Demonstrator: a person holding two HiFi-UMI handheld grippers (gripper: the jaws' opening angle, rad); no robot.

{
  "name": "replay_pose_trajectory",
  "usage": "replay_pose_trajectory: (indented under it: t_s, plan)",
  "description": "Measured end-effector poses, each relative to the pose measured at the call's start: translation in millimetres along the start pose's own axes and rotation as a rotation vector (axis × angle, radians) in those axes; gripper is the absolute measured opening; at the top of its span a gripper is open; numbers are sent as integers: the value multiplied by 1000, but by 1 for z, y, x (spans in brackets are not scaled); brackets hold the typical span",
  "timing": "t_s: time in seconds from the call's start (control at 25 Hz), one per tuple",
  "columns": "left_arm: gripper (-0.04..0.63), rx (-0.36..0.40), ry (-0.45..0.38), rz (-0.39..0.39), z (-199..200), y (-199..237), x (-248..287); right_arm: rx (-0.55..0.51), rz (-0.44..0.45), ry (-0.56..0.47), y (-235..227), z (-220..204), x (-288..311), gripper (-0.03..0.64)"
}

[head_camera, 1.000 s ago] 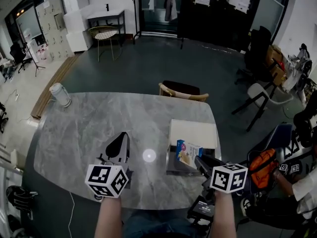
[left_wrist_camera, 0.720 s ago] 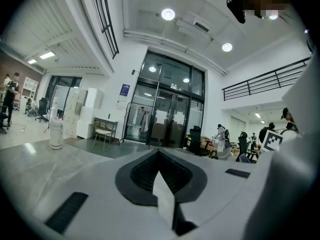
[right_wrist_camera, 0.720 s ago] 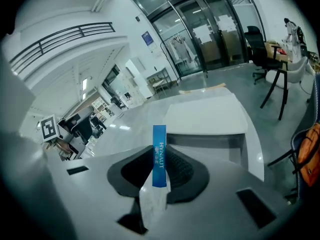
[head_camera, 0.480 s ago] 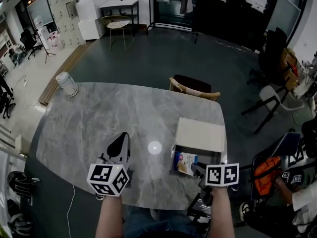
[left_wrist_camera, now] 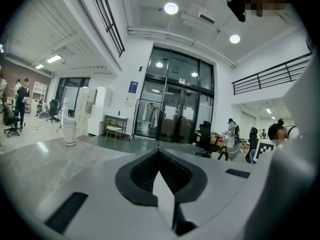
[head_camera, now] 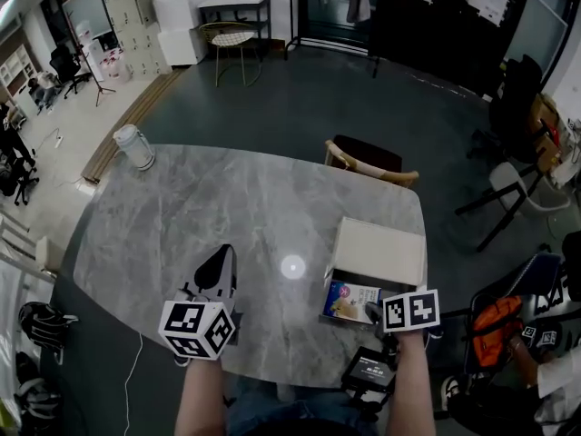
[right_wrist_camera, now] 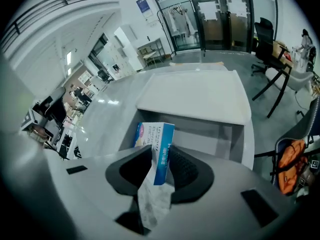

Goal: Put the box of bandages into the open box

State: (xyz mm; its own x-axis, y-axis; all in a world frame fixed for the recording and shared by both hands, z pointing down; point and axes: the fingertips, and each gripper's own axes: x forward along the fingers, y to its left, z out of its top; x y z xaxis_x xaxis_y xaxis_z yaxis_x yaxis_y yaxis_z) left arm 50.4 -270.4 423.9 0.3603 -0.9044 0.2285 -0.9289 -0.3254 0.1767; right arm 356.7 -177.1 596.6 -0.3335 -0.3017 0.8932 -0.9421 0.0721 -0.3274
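The box of bandages [head_camera: 349,301], blue and white, leans inside the open box [head_camera: 363,327] at the table's near right, below its raised white lid [head_camera: 381,251]. In the right gripper view the bandage box [right_wrist_camera: 161,146] stands on edge between the pads, in front of the open box's inner wall [right_wrist_camera: 220,134]. My right gripper [head_camera: 372,312] [right_wrist_camera: 160,156] has its jaws opening, and the pads still look to touch the box's sides. My left gripper [head_camera: 221,263] [left_wrist_camera: 159,153] is shut and holds nothing, low over the marble table [head_camera: 209,207] at the near left.
A white canister [head_camera: 134,145] stands at the table's far left corner. A wooden chair [head_camera: 368,163] sits at the far edge. A black device [head_camera: 368,371] hangs below the near edge, by my right arm. An orange bag [head_camera: 495,330] lies on the floor at the right.
My right gripper has come down and back toward me with the bandage box, which now sits lower inside the open box. The left gripper has stayed put.
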Motion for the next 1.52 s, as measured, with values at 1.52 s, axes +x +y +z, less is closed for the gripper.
replay_pose_trajectory:
  t_s: [1.52]
  plan:
    - [11, 61, -1, -67, 13, 23, -13, -63, -103, -37, -5, 22, 15, 25]
